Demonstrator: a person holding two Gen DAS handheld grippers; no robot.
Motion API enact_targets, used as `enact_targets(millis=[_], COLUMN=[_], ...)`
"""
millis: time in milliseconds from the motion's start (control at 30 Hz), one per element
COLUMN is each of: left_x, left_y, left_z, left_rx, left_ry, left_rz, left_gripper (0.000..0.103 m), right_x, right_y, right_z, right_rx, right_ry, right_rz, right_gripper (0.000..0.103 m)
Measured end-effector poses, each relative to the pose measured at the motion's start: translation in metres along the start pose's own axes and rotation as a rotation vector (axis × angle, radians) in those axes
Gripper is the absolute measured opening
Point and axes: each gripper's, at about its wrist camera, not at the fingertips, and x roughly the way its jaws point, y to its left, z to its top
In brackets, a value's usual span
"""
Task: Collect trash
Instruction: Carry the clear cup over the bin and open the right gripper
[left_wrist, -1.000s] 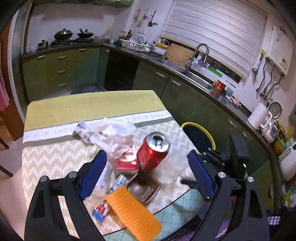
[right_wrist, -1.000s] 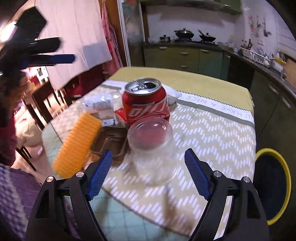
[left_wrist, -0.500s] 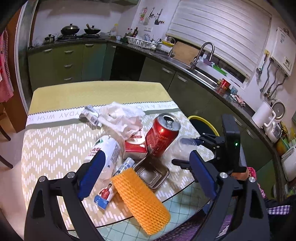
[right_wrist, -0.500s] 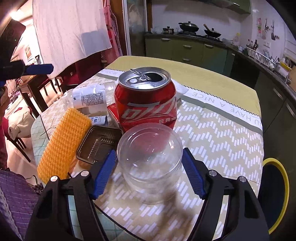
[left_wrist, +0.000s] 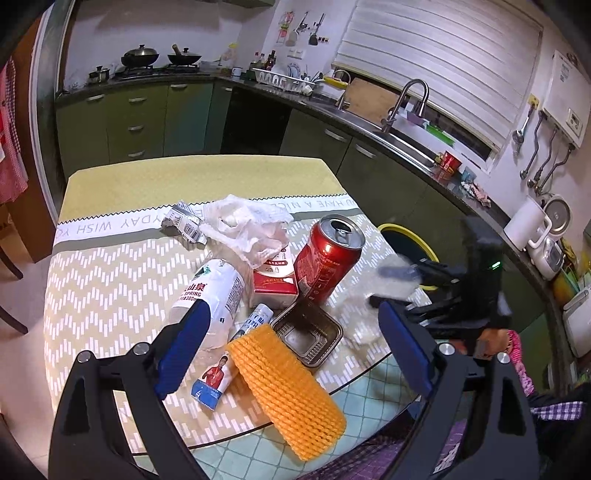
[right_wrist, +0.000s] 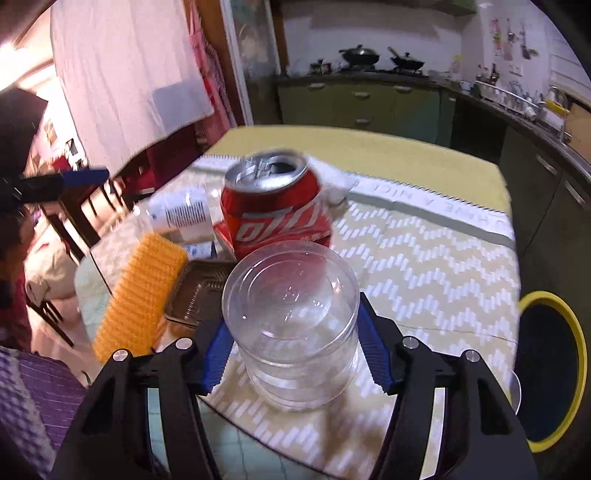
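Left wrist view: the left gripper (left_wrist: 291, 343) hangs wide open and empty above the orange ribbed foam sleeve (left_wrist: 286, 391), which lies nearer the table edge than the red soda can (left_wrist: 328, 258). The white-labelled plastic bottle (left_wrist: 214, 291) lies left of the can.

Right wrist view: the right gripper (right_wrist: 293, 354) tilts downward, its jaws closing around the clear round plastic cup (right_wrist: 293, 325), upright just before the can (right_wrist: 275, 214); the blue pads (right_wrist: 373, 350) look to be at its sides, contact uncertain. A yellow-rimmed bin (right_wrist: 546, 373) waits right of it.
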Motion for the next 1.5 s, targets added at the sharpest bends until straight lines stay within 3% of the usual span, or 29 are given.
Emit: enact_targets(millis=[200, 400, 467, 600, 867, 933, 1100, 1300, 1500], left_x=[0.002, 0.006, 0.008, 0.011, 0.014, 0.015, 0.020, 0.026, 0.033], left_y=[-0.003, -0.003, -0.003, -0.004, -0.003, -0.002, -0.001, -0.008, -0.017], left_z=[0.000, 0.000, 0.000, 0.001, 0.002, 0.002, 0.002, -0.010, -0.025], left_rx=[0.022, 0.021, 0.021, 0.025, 0.025, 0.022, 0.019, 0.042, 0.058], left_ry=[0.016, 0.027, 0.032, 0.042, 0.058, 0.064, 0.081, 0.124, 0.172], left_rz=[0.000, -0.009, -0.009, -0.006, 0.011, 0.017, 0.019, 0.019, 0.056], left_gripper=[0.088, 0.088, 0.088, 0.088, 0.088, 0.088, 0.088, 0.088, 0.088], right_x=[-0.070, -0.113, -0.109, -0.080, -0.022, -0.014, -0.020, -0.052, -0.062], right_y=[-0.036, -0.125, -0.161, -0.227, -0.307, -0.316, -0.318, -0.271, -0.236], right_z=[-0.005, -0.019, -0.025, -0.040, -0.071, -0.076, -0.084, -0.081, -0.084], right_rx=[0.103, 0.319, 0.390, 0.502, 0.644, 0.665, 0.680, 0.653, 0.634], right_ry=[-0.111, -0.119, -0.075, 0.042, 0.168, 0.187, 0.187, 0.114, 0.094], right_rz=[-0.085, -0.313, -0.389, -0.459, -0.495, -0.495, -0.505, -0.499, -0.468], right_gripper=[0.062, 0.062, 0.062, 0.062, 0.067, 0.075, 0.075, 0.076, 0.076])
